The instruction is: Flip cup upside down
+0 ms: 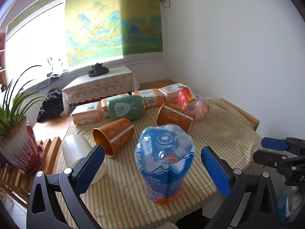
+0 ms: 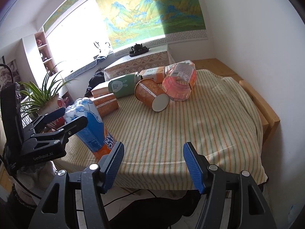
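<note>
We log a blue cup (image 1: 164, 164) inverted on the striped cloth (image 1: 219, 139); our left gripper (image 1: 152, 169) spread wide around it, right gripper (image 2: 153, 164) wide, empty.

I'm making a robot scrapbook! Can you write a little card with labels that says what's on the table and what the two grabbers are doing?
Table cover: striped cloth
Upside-down item: blue bottle, base up, orange cap end on the cloth
Lying on their sides: two orange cups, white cup, green flask, pink clear bottle
Left gripper: fingers open on either side of the blue bottle, not touching it
Right gripper: open, holding nothing, over the near table edge
Beside the table: potted plant
</note>
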Action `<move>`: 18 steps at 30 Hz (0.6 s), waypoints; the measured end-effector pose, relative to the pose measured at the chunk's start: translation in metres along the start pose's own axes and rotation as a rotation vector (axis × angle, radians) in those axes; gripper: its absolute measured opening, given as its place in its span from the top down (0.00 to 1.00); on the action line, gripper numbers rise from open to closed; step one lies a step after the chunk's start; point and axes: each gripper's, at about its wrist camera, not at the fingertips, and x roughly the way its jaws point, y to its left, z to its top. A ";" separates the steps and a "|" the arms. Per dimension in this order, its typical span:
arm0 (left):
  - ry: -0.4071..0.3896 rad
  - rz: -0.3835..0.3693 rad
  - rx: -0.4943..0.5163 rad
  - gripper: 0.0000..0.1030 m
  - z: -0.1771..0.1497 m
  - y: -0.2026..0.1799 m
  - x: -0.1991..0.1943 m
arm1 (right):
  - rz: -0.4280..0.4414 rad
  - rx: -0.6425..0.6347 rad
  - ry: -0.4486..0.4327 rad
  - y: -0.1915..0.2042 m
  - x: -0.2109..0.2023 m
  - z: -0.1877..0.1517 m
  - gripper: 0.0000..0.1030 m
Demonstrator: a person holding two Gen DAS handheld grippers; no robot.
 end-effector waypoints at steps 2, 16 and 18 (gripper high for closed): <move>-0.025 0.010 -0.012 0.01 0.003 0.004 -0.010 | -0.011 -0.021 -0.028 0.007 -0.006 0.001 0.36; -0.200 0.068 -0.026 0.01 0.047 0.025 -0.099 | -0.032 -0.116 -0.255 0.038 -0.084 0.058 0.31; -0.219 0.066 -0.022 0.01 0.056 0.026 -0.117 | -0.025 -0.125 -0.280 0.042 -0.097 0.063 0.30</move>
